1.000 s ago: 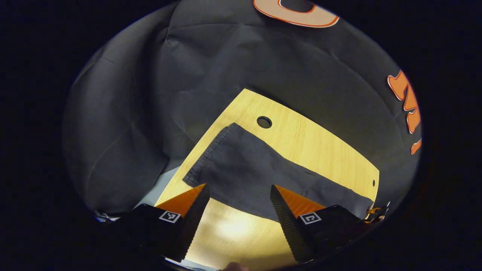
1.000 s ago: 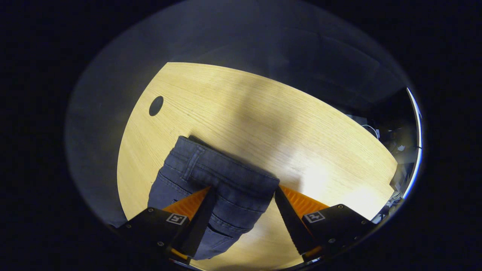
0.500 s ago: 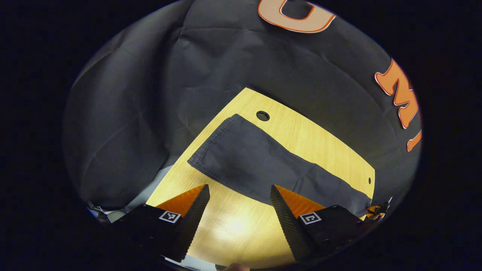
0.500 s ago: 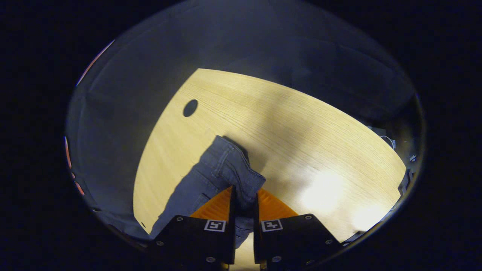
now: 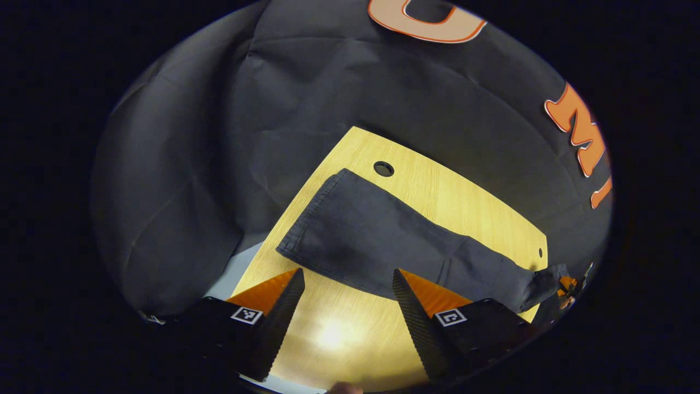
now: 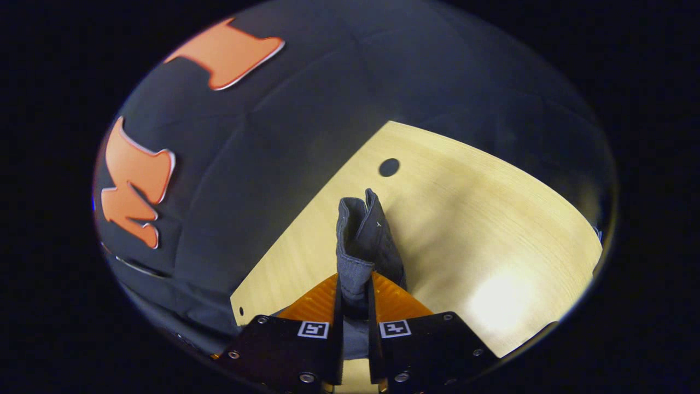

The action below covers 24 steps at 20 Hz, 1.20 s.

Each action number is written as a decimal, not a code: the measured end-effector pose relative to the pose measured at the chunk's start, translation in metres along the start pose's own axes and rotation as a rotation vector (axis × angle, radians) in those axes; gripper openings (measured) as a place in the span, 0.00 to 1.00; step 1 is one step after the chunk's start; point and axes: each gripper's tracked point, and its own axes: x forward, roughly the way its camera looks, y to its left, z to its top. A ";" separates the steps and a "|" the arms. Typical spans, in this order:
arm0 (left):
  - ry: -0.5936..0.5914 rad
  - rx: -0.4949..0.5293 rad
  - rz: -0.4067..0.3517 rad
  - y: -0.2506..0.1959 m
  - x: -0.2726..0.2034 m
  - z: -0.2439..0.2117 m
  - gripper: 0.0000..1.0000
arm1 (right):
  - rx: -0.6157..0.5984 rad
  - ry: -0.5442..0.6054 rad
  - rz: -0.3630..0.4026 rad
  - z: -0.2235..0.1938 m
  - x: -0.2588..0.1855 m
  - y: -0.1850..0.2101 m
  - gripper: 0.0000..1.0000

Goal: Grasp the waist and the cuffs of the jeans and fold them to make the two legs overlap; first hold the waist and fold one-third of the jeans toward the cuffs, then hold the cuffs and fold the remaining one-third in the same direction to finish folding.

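Step in hand, by judgement: first fold, waist end carried toward the cuffs. R gripper (image 6: 354, 295) is clamped on the bunched waist of the jeans (image 5: 377, 246), both fingers pressing denim, fabric standing up between them. L gripper (image 5: 345, 284) hangs spread wide, holding nothing, just above the table (image 5: 470, 213) near the cuff (image 5: 306, 224).

To do it well: keep R grip firm, lift enough to clear the cloth, travel straight along the legs. L should pin or steady the cuff end so the legs don't skew.

Orientation: jeans lie flat on the table, long axis diagonal in left gripper view, cuff pointing upper left near the table hole (image 5: 383, 168), waist lower right.
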 end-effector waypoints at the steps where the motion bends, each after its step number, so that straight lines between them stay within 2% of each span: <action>1: -0.003 0.020 -0.003 0.001 0.001 0.004 0.98 | -0.034 0.001 0.020 -0.007 -0.003 0.019 0.19; 5: -0.013 0.058 -0.016 0.006 0.005 0.021 0.98 | -0.158 0.018 0.067 -0.040 -0.010 0.083 0.19; 11: 0.048 0.042 -0.036 0.017 0.030 0.020 0.98 | -0.366 0.091 0.038 -0.108 0.023 0.159 0.19; 16: 0.081 0.001 -0.054 0.031 0.046 0.020 0.98 | -0.452 0.156 -0.016 -0.146 0.064 0.180 0.19; 17: 0.092 -0.028 -0.052 0.035 0.052 0.021 0.98 | -0.434 0.186 0.009 -0.159 0.065 0.188 0.22; 18: 0.116 -0.060 -0.055 0.039 0.058 0.021 0.98 | -0.404 0.218 0.045 -0.173 0.067 0.193 0.33; 19: 0.139 -0.097 -0.054 0.043 0.065 0.020 0.98 | -0.391 0.227 0.057 -0.179 0.070 0.198 0.39; 20: 0.160 -0.118 -0.045 0.052 0.074 0.020 0.98 | -0.393 0.223 0.052 -0.182 0.073 0.201 0.50; 24: 0.203 -0.090 -0.016 0.074 0.097 0.021 0.98 | -0.419 0.226 0.019 -0.190 0.070 0.200 0.74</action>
